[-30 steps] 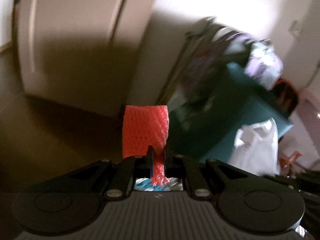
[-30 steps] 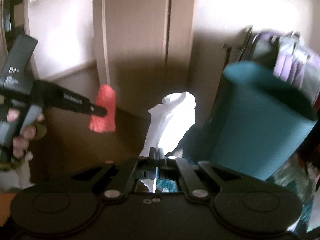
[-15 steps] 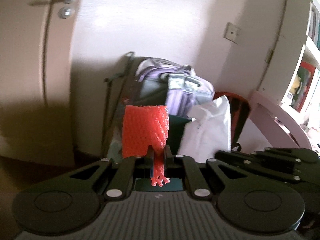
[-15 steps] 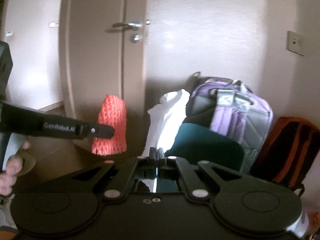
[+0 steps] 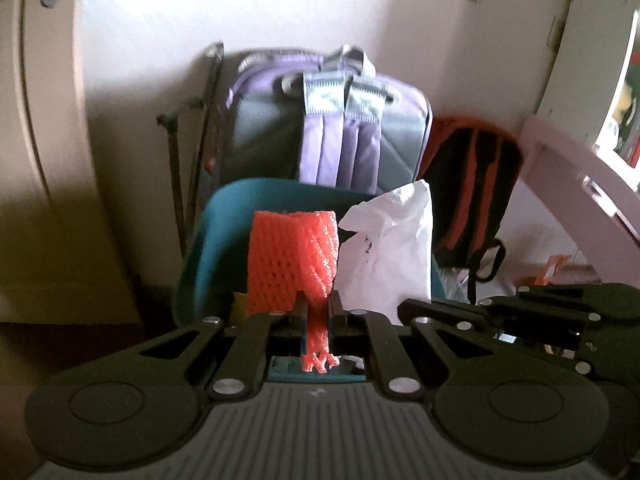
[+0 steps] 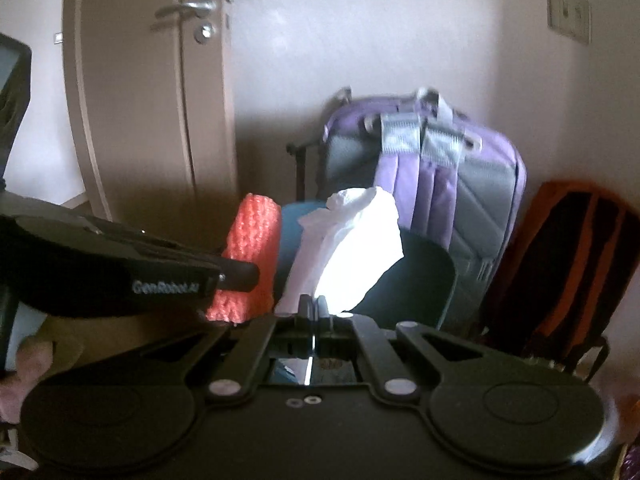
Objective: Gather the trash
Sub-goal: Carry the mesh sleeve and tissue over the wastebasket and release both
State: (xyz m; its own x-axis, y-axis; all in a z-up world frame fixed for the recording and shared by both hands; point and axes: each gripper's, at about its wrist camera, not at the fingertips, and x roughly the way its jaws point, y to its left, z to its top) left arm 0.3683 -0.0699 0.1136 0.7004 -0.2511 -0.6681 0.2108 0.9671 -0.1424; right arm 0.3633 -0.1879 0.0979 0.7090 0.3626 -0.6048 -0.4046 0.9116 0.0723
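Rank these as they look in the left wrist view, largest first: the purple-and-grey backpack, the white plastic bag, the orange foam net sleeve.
1. Purple-and-grey backpack.
2 and 3. White plastic bag and orange foam net sleeve look nearly alike; both hang close to the camera, so I leave them unranked.

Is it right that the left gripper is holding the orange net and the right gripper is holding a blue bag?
Not quite. The left gripper does hold the orange net, but the bag pinched in the right gripper is white, not blue. The right wrist view shows the white bag clearly; the blue-green thing behind it is the bin.
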